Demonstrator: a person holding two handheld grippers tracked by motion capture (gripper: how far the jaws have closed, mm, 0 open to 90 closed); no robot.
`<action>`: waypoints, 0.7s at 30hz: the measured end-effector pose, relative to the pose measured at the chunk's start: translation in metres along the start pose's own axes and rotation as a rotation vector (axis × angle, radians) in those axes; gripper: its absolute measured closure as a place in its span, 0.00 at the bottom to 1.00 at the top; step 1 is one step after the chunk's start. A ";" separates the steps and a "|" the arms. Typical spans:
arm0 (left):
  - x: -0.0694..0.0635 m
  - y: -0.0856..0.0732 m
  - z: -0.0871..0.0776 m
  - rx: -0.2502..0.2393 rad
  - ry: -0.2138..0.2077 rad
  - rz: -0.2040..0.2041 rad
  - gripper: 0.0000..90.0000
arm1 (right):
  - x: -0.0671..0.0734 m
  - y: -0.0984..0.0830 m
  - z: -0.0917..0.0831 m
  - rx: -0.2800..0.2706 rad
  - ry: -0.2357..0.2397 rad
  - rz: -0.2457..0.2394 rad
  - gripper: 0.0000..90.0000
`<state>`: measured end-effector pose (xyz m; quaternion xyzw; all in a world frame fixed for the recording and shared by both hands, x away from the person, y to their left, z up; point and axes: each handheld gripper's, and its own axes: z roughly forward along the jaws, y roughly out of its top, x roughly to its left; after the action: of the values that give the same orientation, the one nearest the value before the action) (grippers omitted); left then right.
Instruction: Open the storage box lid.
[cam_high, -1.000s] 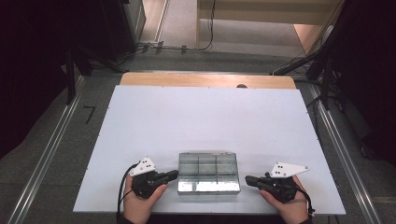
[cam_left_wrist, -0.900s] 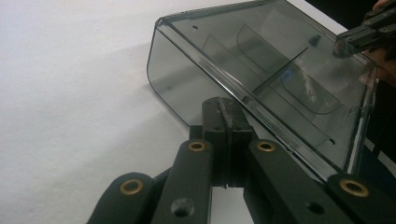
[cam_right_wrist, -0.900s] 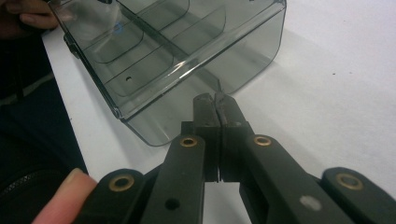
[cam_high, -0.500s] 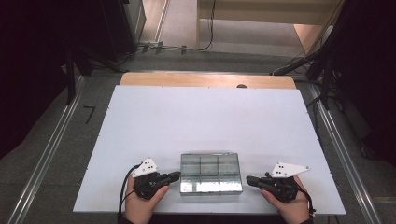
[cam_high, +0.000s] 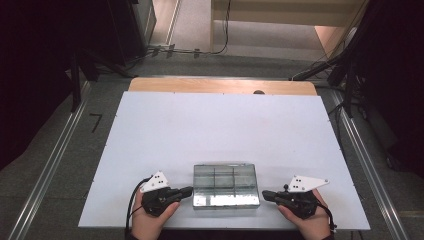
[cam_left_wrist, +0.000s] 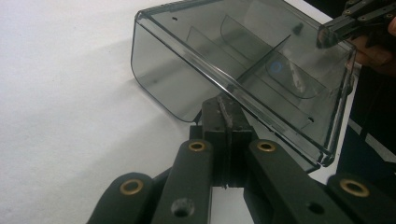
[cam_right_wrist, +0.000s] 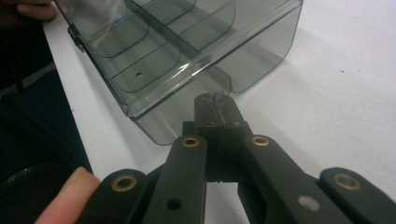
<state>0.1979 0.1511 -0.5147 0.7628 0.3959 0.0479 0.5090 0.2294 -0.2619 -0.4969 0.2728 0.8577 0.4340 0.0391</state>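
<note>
A clear smoky plastic compartment box (cam_high: 226, 185) (lid closed, dividers visible through it) is set on the white table (cam_high: 220, 130), at the middle of its near edge. The left gripper (cam_high: 187, 190) is held at the box's left end, jaws clenched together, tips right against the box wall. The right gripper (cam_high: 266, 194) is held at the box's right end, likewise clenched on nothing, tips just beside the wall.
</note>
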 end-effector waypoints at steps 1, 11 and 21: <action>0.000 0.000 0.000 0.000 0.001 -0.001 1.00 | 0.000 0.000 0.000 -0.001 0.002 -0.001 0.98; -0.002 0.001 0.004 -0.001 -0.001 0.003 1.00 | 0.001 0.001 0.000 -0.002 0.010 -0.017 0.98; -0.004 0.001 0.004 0.004 -0.011 0.008 1.00 | 0.003 0.002 0.000 -0.006 0.011 -0.021 0.98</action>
<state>0.1982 0.1455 -0.5144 0.7656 0.3901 0.0452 0.5094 0.2272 -0.2599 -0.4949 0.2612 0.8594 0.4377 0.0400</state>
